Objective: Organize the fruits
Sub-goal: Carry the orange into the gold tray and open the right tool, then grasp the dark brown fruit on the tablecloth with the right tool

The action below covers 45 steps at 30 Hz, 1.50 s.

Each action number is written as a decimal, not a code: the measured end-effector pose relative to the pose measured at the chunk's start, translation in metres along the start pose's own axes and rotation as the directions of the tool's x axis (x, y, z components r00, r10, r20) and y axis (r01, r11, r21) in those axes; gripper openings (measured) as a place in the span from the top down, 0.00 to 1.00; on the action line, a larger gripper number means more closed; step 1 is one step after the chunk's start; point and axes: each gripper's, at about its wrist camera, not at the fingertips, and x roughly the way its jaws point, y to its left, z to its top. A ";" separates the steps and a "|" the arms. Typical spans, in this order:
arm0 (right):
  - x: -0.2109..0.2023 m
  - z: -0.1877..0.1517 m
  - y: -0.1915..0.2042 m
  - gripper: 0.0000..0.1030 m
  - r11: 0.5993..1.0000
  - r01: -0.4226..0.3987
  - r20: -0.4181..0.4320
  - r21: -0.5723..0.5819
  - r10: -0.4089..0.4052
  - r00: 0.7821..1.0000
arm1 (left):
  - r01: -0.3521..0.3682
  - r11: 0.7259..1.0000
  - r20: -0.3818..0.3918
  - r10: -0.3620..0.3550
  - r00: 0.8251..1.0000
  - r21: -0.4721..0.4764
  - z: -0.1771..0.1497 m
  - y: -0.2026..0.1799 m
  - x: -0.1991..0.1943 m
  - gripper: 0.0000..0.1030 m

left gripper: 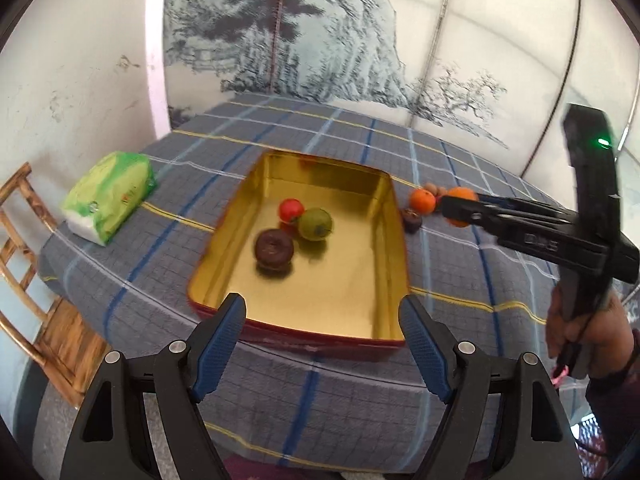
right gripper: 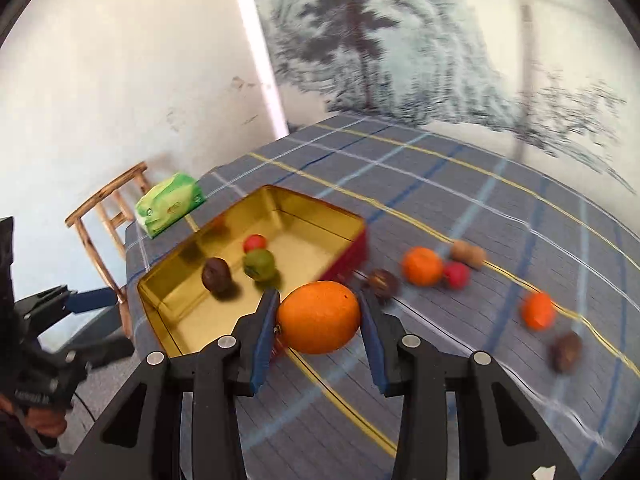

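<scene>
We squeeze a big orange (right gripper: 319, 317) tight in our right gripper (right gripper: 319, 322), just beside the gold tin (right gripper: 352, 224). Our left gripper (left gripper: 322, 334) hangs wide apart and empty by the tin's near edge. Three fruits sit inside.

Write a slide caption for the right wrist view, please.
Right gripper carries an orange toward the gold tin already holding three fruits.
</scene>
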 end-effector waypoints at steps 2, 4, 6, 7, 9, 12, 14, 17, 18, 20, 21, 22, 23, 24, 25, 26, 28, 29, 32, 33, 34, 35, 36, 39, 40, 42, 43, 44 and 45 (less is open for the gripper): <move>0.017 0.008 0.007 0.64 1.000 -0.007 -0.022 -0.019 0.006 1.000 | -0.022 1.000 -0.004 0.022 1.000 -0.002 0.000 0.006 0.001 0.23; 0.032 0.015 0.012 0.64 0.999 -0.008 -0.046 -0.037 0.006 0.999 | -0.041 0.999 -0.005 0.041 0.999 -0.013 0.000 0.012 0.002 0.23; 0.049 0.024 0.016 0.64 0.998 -0.001 -0.073 -0.055 -0.003 0.997 | -0.045 0.999 -0.003 0.045 0.999 -0.019 0.001 0.017 0.003 0.23; 0.055 0.027 0.016 0.64 0.998 0.000 -0.082 -0.060 -0.005 0.997 | -0.047 0.999 -0.001 0.047 0.999 -0.019 0.001 0.019 0.003 0.23; 0.070 0.034 0.016 0.64 0.998 0.004 -0.112 -0.069 -0.011 0.994 | -0.090 0.996 0.015 0.091 0.996 -0.019 0.001 0.022 0.002 0.23; 0.094 0.044 0.012 0.64 0.997 0.018 -0.152 -0.072 -0.028 0.988 | -0.096 0.995 0.016 0.097 0.995 -0.031 0.001 0.028 0.003 0.23; 0.108 0.049 0.011 0.64 0.997 0.024 -0.176 -0.072 -0.037 0.984 | -0.110 0.993 0.020 0.111 0.994 -0.038 0.001 0.032 0.004 0.23; 0.120 0.055 0.012 0.65 0.997 0.026 -0.190 -0.067 -0.038 0.981 | -0.130 0.991 0.020 0.131 0.991 -0.036 0.000 0.035 0.005 0.23; 0.124 0.057 0.013 0.65 0.997 0.027 -0.192 -0.067 -0.039 0.981 | -0.135 0.990 0.020 0.135 0.991 -0.035 0.000 0.036 0.006 0.23; 0.130 0.062 0.014 0.65 0.997 0.030 -0.197 -0.072 -0.044 0.979 | -0.148 0.989 0.021 0.148 0.989 -0.033 0.000 0.037 0.008 0.23; 0.134 0.064 0.015 0.65 0.997 0.033 -0.199 -0.072 -0.047 0.979 | -0.149 0.988 0.021 0.150 0.988 -0.034 0.000 0.037 0.009 0.23; 0.137 0.066 0.016 0.65 0.997 0.034 -0.201 -0.071 -0.048 0.978 | -0.149 0.988 0.021 0.150 0.988 -0.035 0.000 0.039 0.009 0.23; 0.140 0.067 0.016 0.65 0.997 0.036 -0.203 -0.069 -0.049 0.978 | -0.150 0.988 0.020 0.151 0.988 -0.036 0.000 0.039 0.009 0.23; 0.142 0.069 0.016 0.65 0.997 0.035 -0.204 -0.065 -0.048 0.978 | -0.153 0.988 0.020 0.154 0.988 -0.035 -0.001 0.039 0.010 0.23; 0.143 0.070 0.016 0.65 0.998 0.034 -0.202 -0.061 -0.045 0.978 | -0.158 0.987 0.022 0.159 0.987 -0.032 -0.001 0.040 0.010 0.23; 0.145 0.071 0.017 0.65 0.998 0.031 -0.201 -0.059 -0.042 0.979 | -0.162 0.986 0.025 0.162 0.986 -0.028 -0.001 0.040 0.010 0.23; 0.146 0.072 0.020 0.65 0.998 0.025 -0.194 -0.056 -0.035 0.980 | -0.170 0.985 0.028 0.170 0.985 -0.018 -0.002 0.040 0.010 0.23; 0.145 0.072 0.021 0.65 0.998 0.019 -0.188 -0.054 -0.029 0.982 | -0.173 0.985 0.028 0.173 0.985 -0.013 -0.002 0.040 0.011 0.23; 0.139 0.072 0.022 0.65 0.999 0.004 -0.161 -0.041 -0.011 0.987 | -0.177 0.984 0.030 0.177 0.984 -0.008 -0.003 0.039 0.012 0.23; 0.135 0.072 0.021 0.65 1.000 -0.005 -0.149 -0.028 0.001 0.989 | -0.173 0.985 0.031 0.173 0.984 -0.007 -0.003 0.039 0.012 0.23; 0.130 0.071 0.020 0.65 1.000 -0.015 -0.132 -0.012 0.014 0.991 | -0.167 0.986 0.031 0.167 0.985 -0.005 -0.003 0.039 0.012 0.23; 0.123 0.069 0.018 0.64 1.000 -0.027 -0.108 0.006 0.027 0.994 | -0.162 0.987 0.034 0.162 0.986 -0.001 -0.003 0.038 0.011 0.23; 0.113 0.067 0.015 0.64 0.999 -0.035 -0.083 0.021 0.037 0.996 | -0.158 0.987 0.040 0.158 0.987 0.004 -0.003 0.037 0.010 0.23; 0.083 0.053 0.004 0.62 0.998 -0.037 -0.027 0.049 0.038 0.999 | -0.146 0.989 0.076 0.145 0.987 0.017 -0.005 0.032 0.005 0.23; 0.072 0.046 -0.002 0.62 0.998 -0.033 -0.011 0.060 0.034 0.999 | -0.144 0.989 0.088 0.142 0.986 0.017 -0.005 0.031 0.004 0.22; 0.051 0.028 -0.019 0.62 0.996 -0.009 0.006 0.083 0.009 1.000 | -0.136 0.991 0.119 0.133 0.984 0.012 -0.006 0.028 0.001 0.21; 0.043 0.018 -0.027 0.62 0.996 0.004 0.006 0.093 -0.005 1.000 | -0.131 0.991 0.127 0.128 0.984 0.012 -0.006 0.026 0.000 0.21; 0.036 0.007 -0.036 0.62 0.994 0.021 -0.001 0.104 -0.021 1.000 | -0.125 0.992 0.133 0.122 0.984 0.014 -0.006 0.024 0.000 0.20; 0.031 -0.003 -0.044 0.61 0.993 0.041 -0.018 0.110 -0.039 0.999 | -0.119 0.993 0.136 0.116 0.984 0.016 -0.007 0.021 0.000 0.20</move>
